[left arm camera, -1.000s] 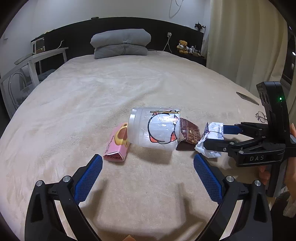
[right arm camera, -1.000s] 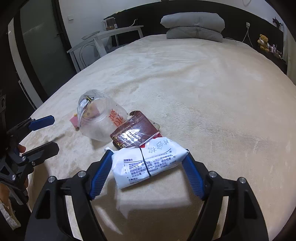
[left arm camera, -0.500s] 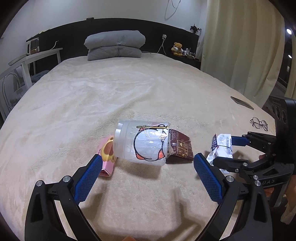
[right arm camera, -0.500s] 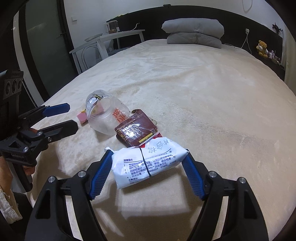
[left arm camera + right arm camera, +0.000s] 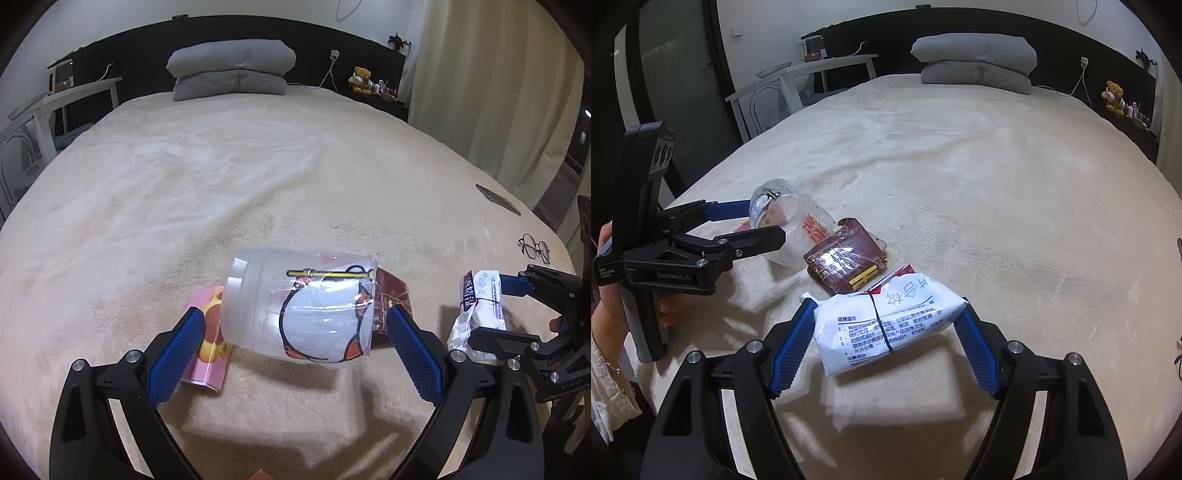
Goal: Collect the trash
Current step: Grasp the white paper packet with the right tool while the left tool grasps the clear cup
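Left wrist view. Left gripper (image 5: 295, 334) spread wide, blue pads either side of clear plastic cup (image 5: 299, 308) lying on its side on bed (image 5: 258, 177); no pad contact visible, nothing gripped. Cup printed with black-outlined cartoon figure, orange accents; no legible wording. Pink carton (image 5: 208, 347) with yellow cartoon print touching cup's rim end. Brown wrapper (image 5: 389, 295) behind cup's other end. White packet (image 5: 480, 306) well right of cup, clamped in right gripper (image 5: 491, 312). Glasses (image 5: 534, 248) and flat dark object (image 5: 498, 199) near bed edge, beyond packet. Wide bare bedding beyond cup up to grey pillows (image 5: 231, 70).

Right wrist view. Right gripper (image 5: 886, 332) part closed, both pads pressed on white packet (image 5: 886, 321); black band round packet, Chinese print, not readable here. Brown wrapper (image 5: 846, 258) just beyond packet, touching cup (image 5: 786, 229). Left gripper (image 5: 753, 221) body marked "GenRobot.AI", jaws flanking cup. Bed edge close left of cup; open bedding right of packet.
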{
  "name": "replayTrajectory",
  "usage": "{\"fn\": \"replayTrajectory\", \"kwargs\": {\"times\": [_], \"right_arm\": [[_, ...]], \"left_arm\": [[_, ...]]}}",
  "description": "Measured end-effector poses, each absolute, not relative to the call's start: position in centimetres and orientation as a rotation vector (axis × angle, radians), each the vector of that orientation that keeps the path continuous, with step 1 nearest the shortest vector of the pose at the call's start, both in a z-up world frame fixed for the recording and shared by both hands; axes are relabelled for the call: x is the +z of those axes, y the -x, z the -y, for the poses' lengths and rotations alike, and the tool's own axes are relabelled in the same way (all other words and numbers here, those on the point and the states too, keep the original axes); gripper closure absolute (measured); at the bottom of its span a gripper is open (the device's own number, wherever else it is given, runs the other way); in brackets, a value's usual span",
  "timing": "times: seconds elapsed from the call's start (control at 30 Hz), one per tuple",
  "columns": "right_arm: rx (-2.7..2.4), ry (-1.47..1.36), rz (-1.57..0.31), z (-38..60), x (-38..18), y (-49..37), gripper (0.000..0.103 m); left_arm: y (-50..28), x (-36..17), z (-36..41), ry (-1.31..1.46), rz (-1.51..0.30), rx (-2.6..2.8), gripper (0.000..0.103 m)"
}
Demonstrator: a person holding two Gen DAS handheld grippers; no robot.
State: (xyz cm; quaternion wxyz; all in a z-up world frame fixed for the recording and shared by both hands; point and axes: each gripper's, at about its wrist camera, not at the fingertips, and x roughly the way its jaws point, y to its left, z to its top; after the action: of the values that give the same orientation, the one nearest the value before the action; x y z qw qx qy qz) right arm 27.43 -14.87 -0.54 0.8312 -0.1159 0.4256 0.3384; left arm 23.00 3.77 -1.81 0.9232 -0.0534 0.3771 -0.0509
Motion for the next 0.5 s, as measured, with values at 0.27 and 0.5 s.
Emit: {"fn": "replayTrajectory", "kwargs": {"times": [0.27, 0.5], "right_arm": [[0.740, 0.310, -0.843, 14.3, 0.2, -25.9, 0.028], [0.741, 0.314, -0.813, 14.0, 0.8, -24.7, 0.028]], "left_arm": [[-21.8, -0.3, -2.4, 0.029, -0.696, -0.100, 0.033], [-19.5, 1.7, -2.5, 0.086, -0.630, -0.117, 0.033]]}}
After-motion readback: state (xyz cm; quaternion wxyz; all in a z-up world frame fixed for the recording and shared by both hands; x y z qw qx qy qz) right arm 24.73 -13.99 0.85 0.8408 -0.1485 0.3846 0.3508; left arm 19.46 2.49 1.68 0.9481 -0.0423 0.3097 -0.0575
